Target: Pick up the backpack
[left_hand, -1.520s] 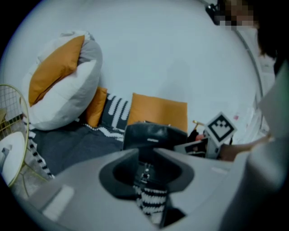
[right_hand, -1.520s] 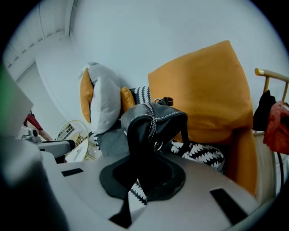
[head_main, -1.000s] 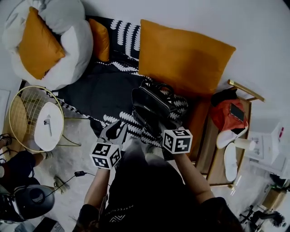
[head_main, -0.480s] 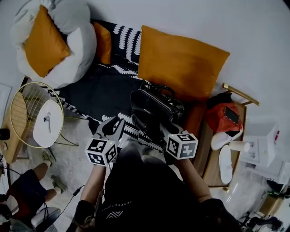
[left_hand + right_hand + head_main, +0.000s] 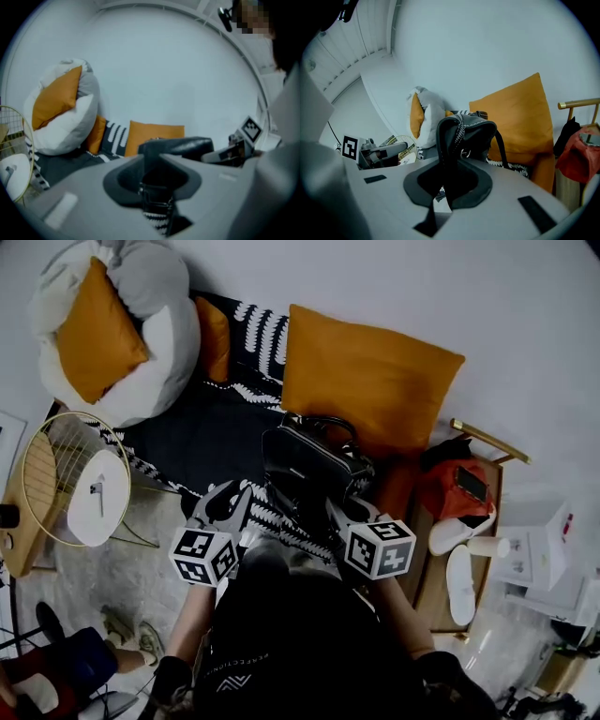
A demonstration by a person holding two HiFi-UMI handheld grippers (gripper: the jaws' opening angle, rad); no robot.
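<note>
The left hand-held gripper [image 5: 225, 501] is clamped on a buckled strap [image 5: 157, 200] of the black backpack [image 5: 307, 463]. The right hand-held gripper [image 5: 339, 514] pinches another strap [image 5: 449, 159]. The backpack is over a patterned blanket [image 5: 211, 432], just before an orange cushion [image 5: 370, 381].

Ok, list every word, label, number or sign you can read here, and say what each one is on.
Nothing here reads clearly.
Print on the person's black top: pale letters, too blurred to read.
White box: small red mark, too small to read.
Left marker cube, right marker cube: square patterns only, no words.
Backpack: no label visible.
</note>
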